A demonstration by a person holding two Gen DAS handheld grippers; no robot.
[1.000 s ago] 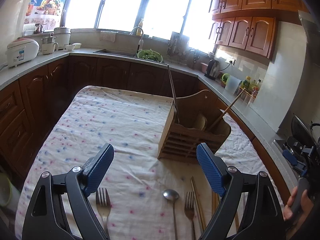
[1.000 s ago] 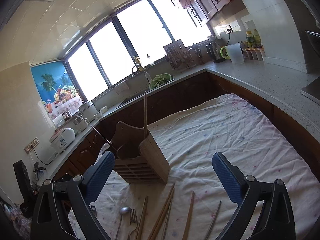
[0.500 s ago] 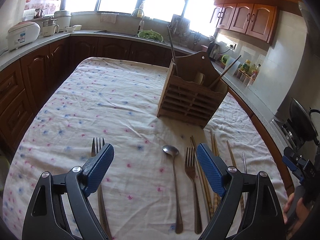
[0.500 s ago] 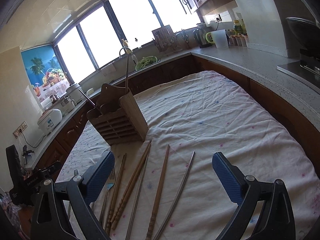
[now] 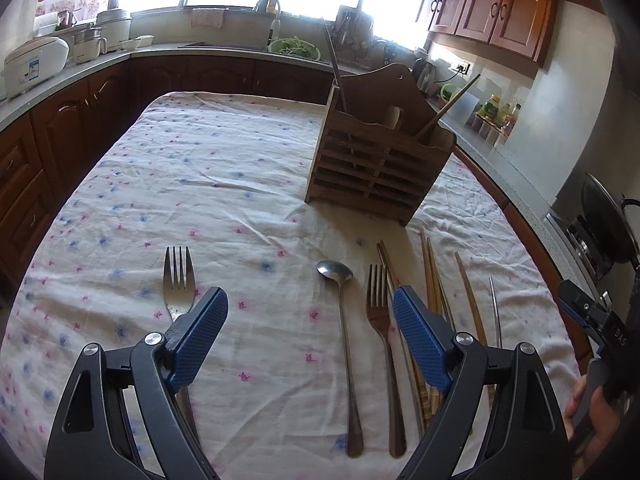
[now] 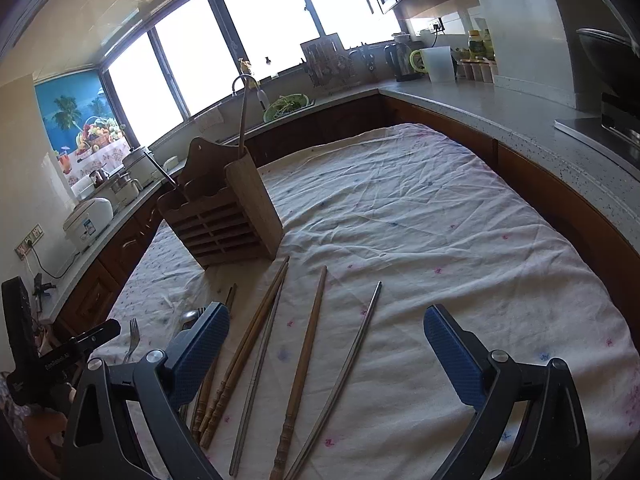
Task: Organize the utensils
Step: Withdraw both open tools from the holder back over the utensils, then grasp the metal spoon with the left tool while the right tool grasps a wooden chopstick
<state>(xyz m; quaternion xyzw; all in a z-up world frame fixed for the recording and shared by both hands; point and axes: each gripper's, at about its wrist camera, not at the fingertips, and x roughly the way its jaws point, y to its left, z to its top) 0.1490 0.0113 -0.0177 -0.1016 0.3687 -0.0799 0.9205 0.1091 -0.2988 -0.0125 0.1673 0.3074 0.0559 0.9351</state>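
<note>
Forks, spoon, chopsticks flat on tablecloth under both hand-held grippers, jaws apart, empty

Tablecloth: white, small pink and blue floral print. Utensil holder: brown wood. Spoon: silver. Gripper pads: blue, textured. Cabinets: reddish-brown.

My left finger hides the left fork handle; my right finger covers the chopsticks; chopstick ends in the wooden holder stay unseen
</note>
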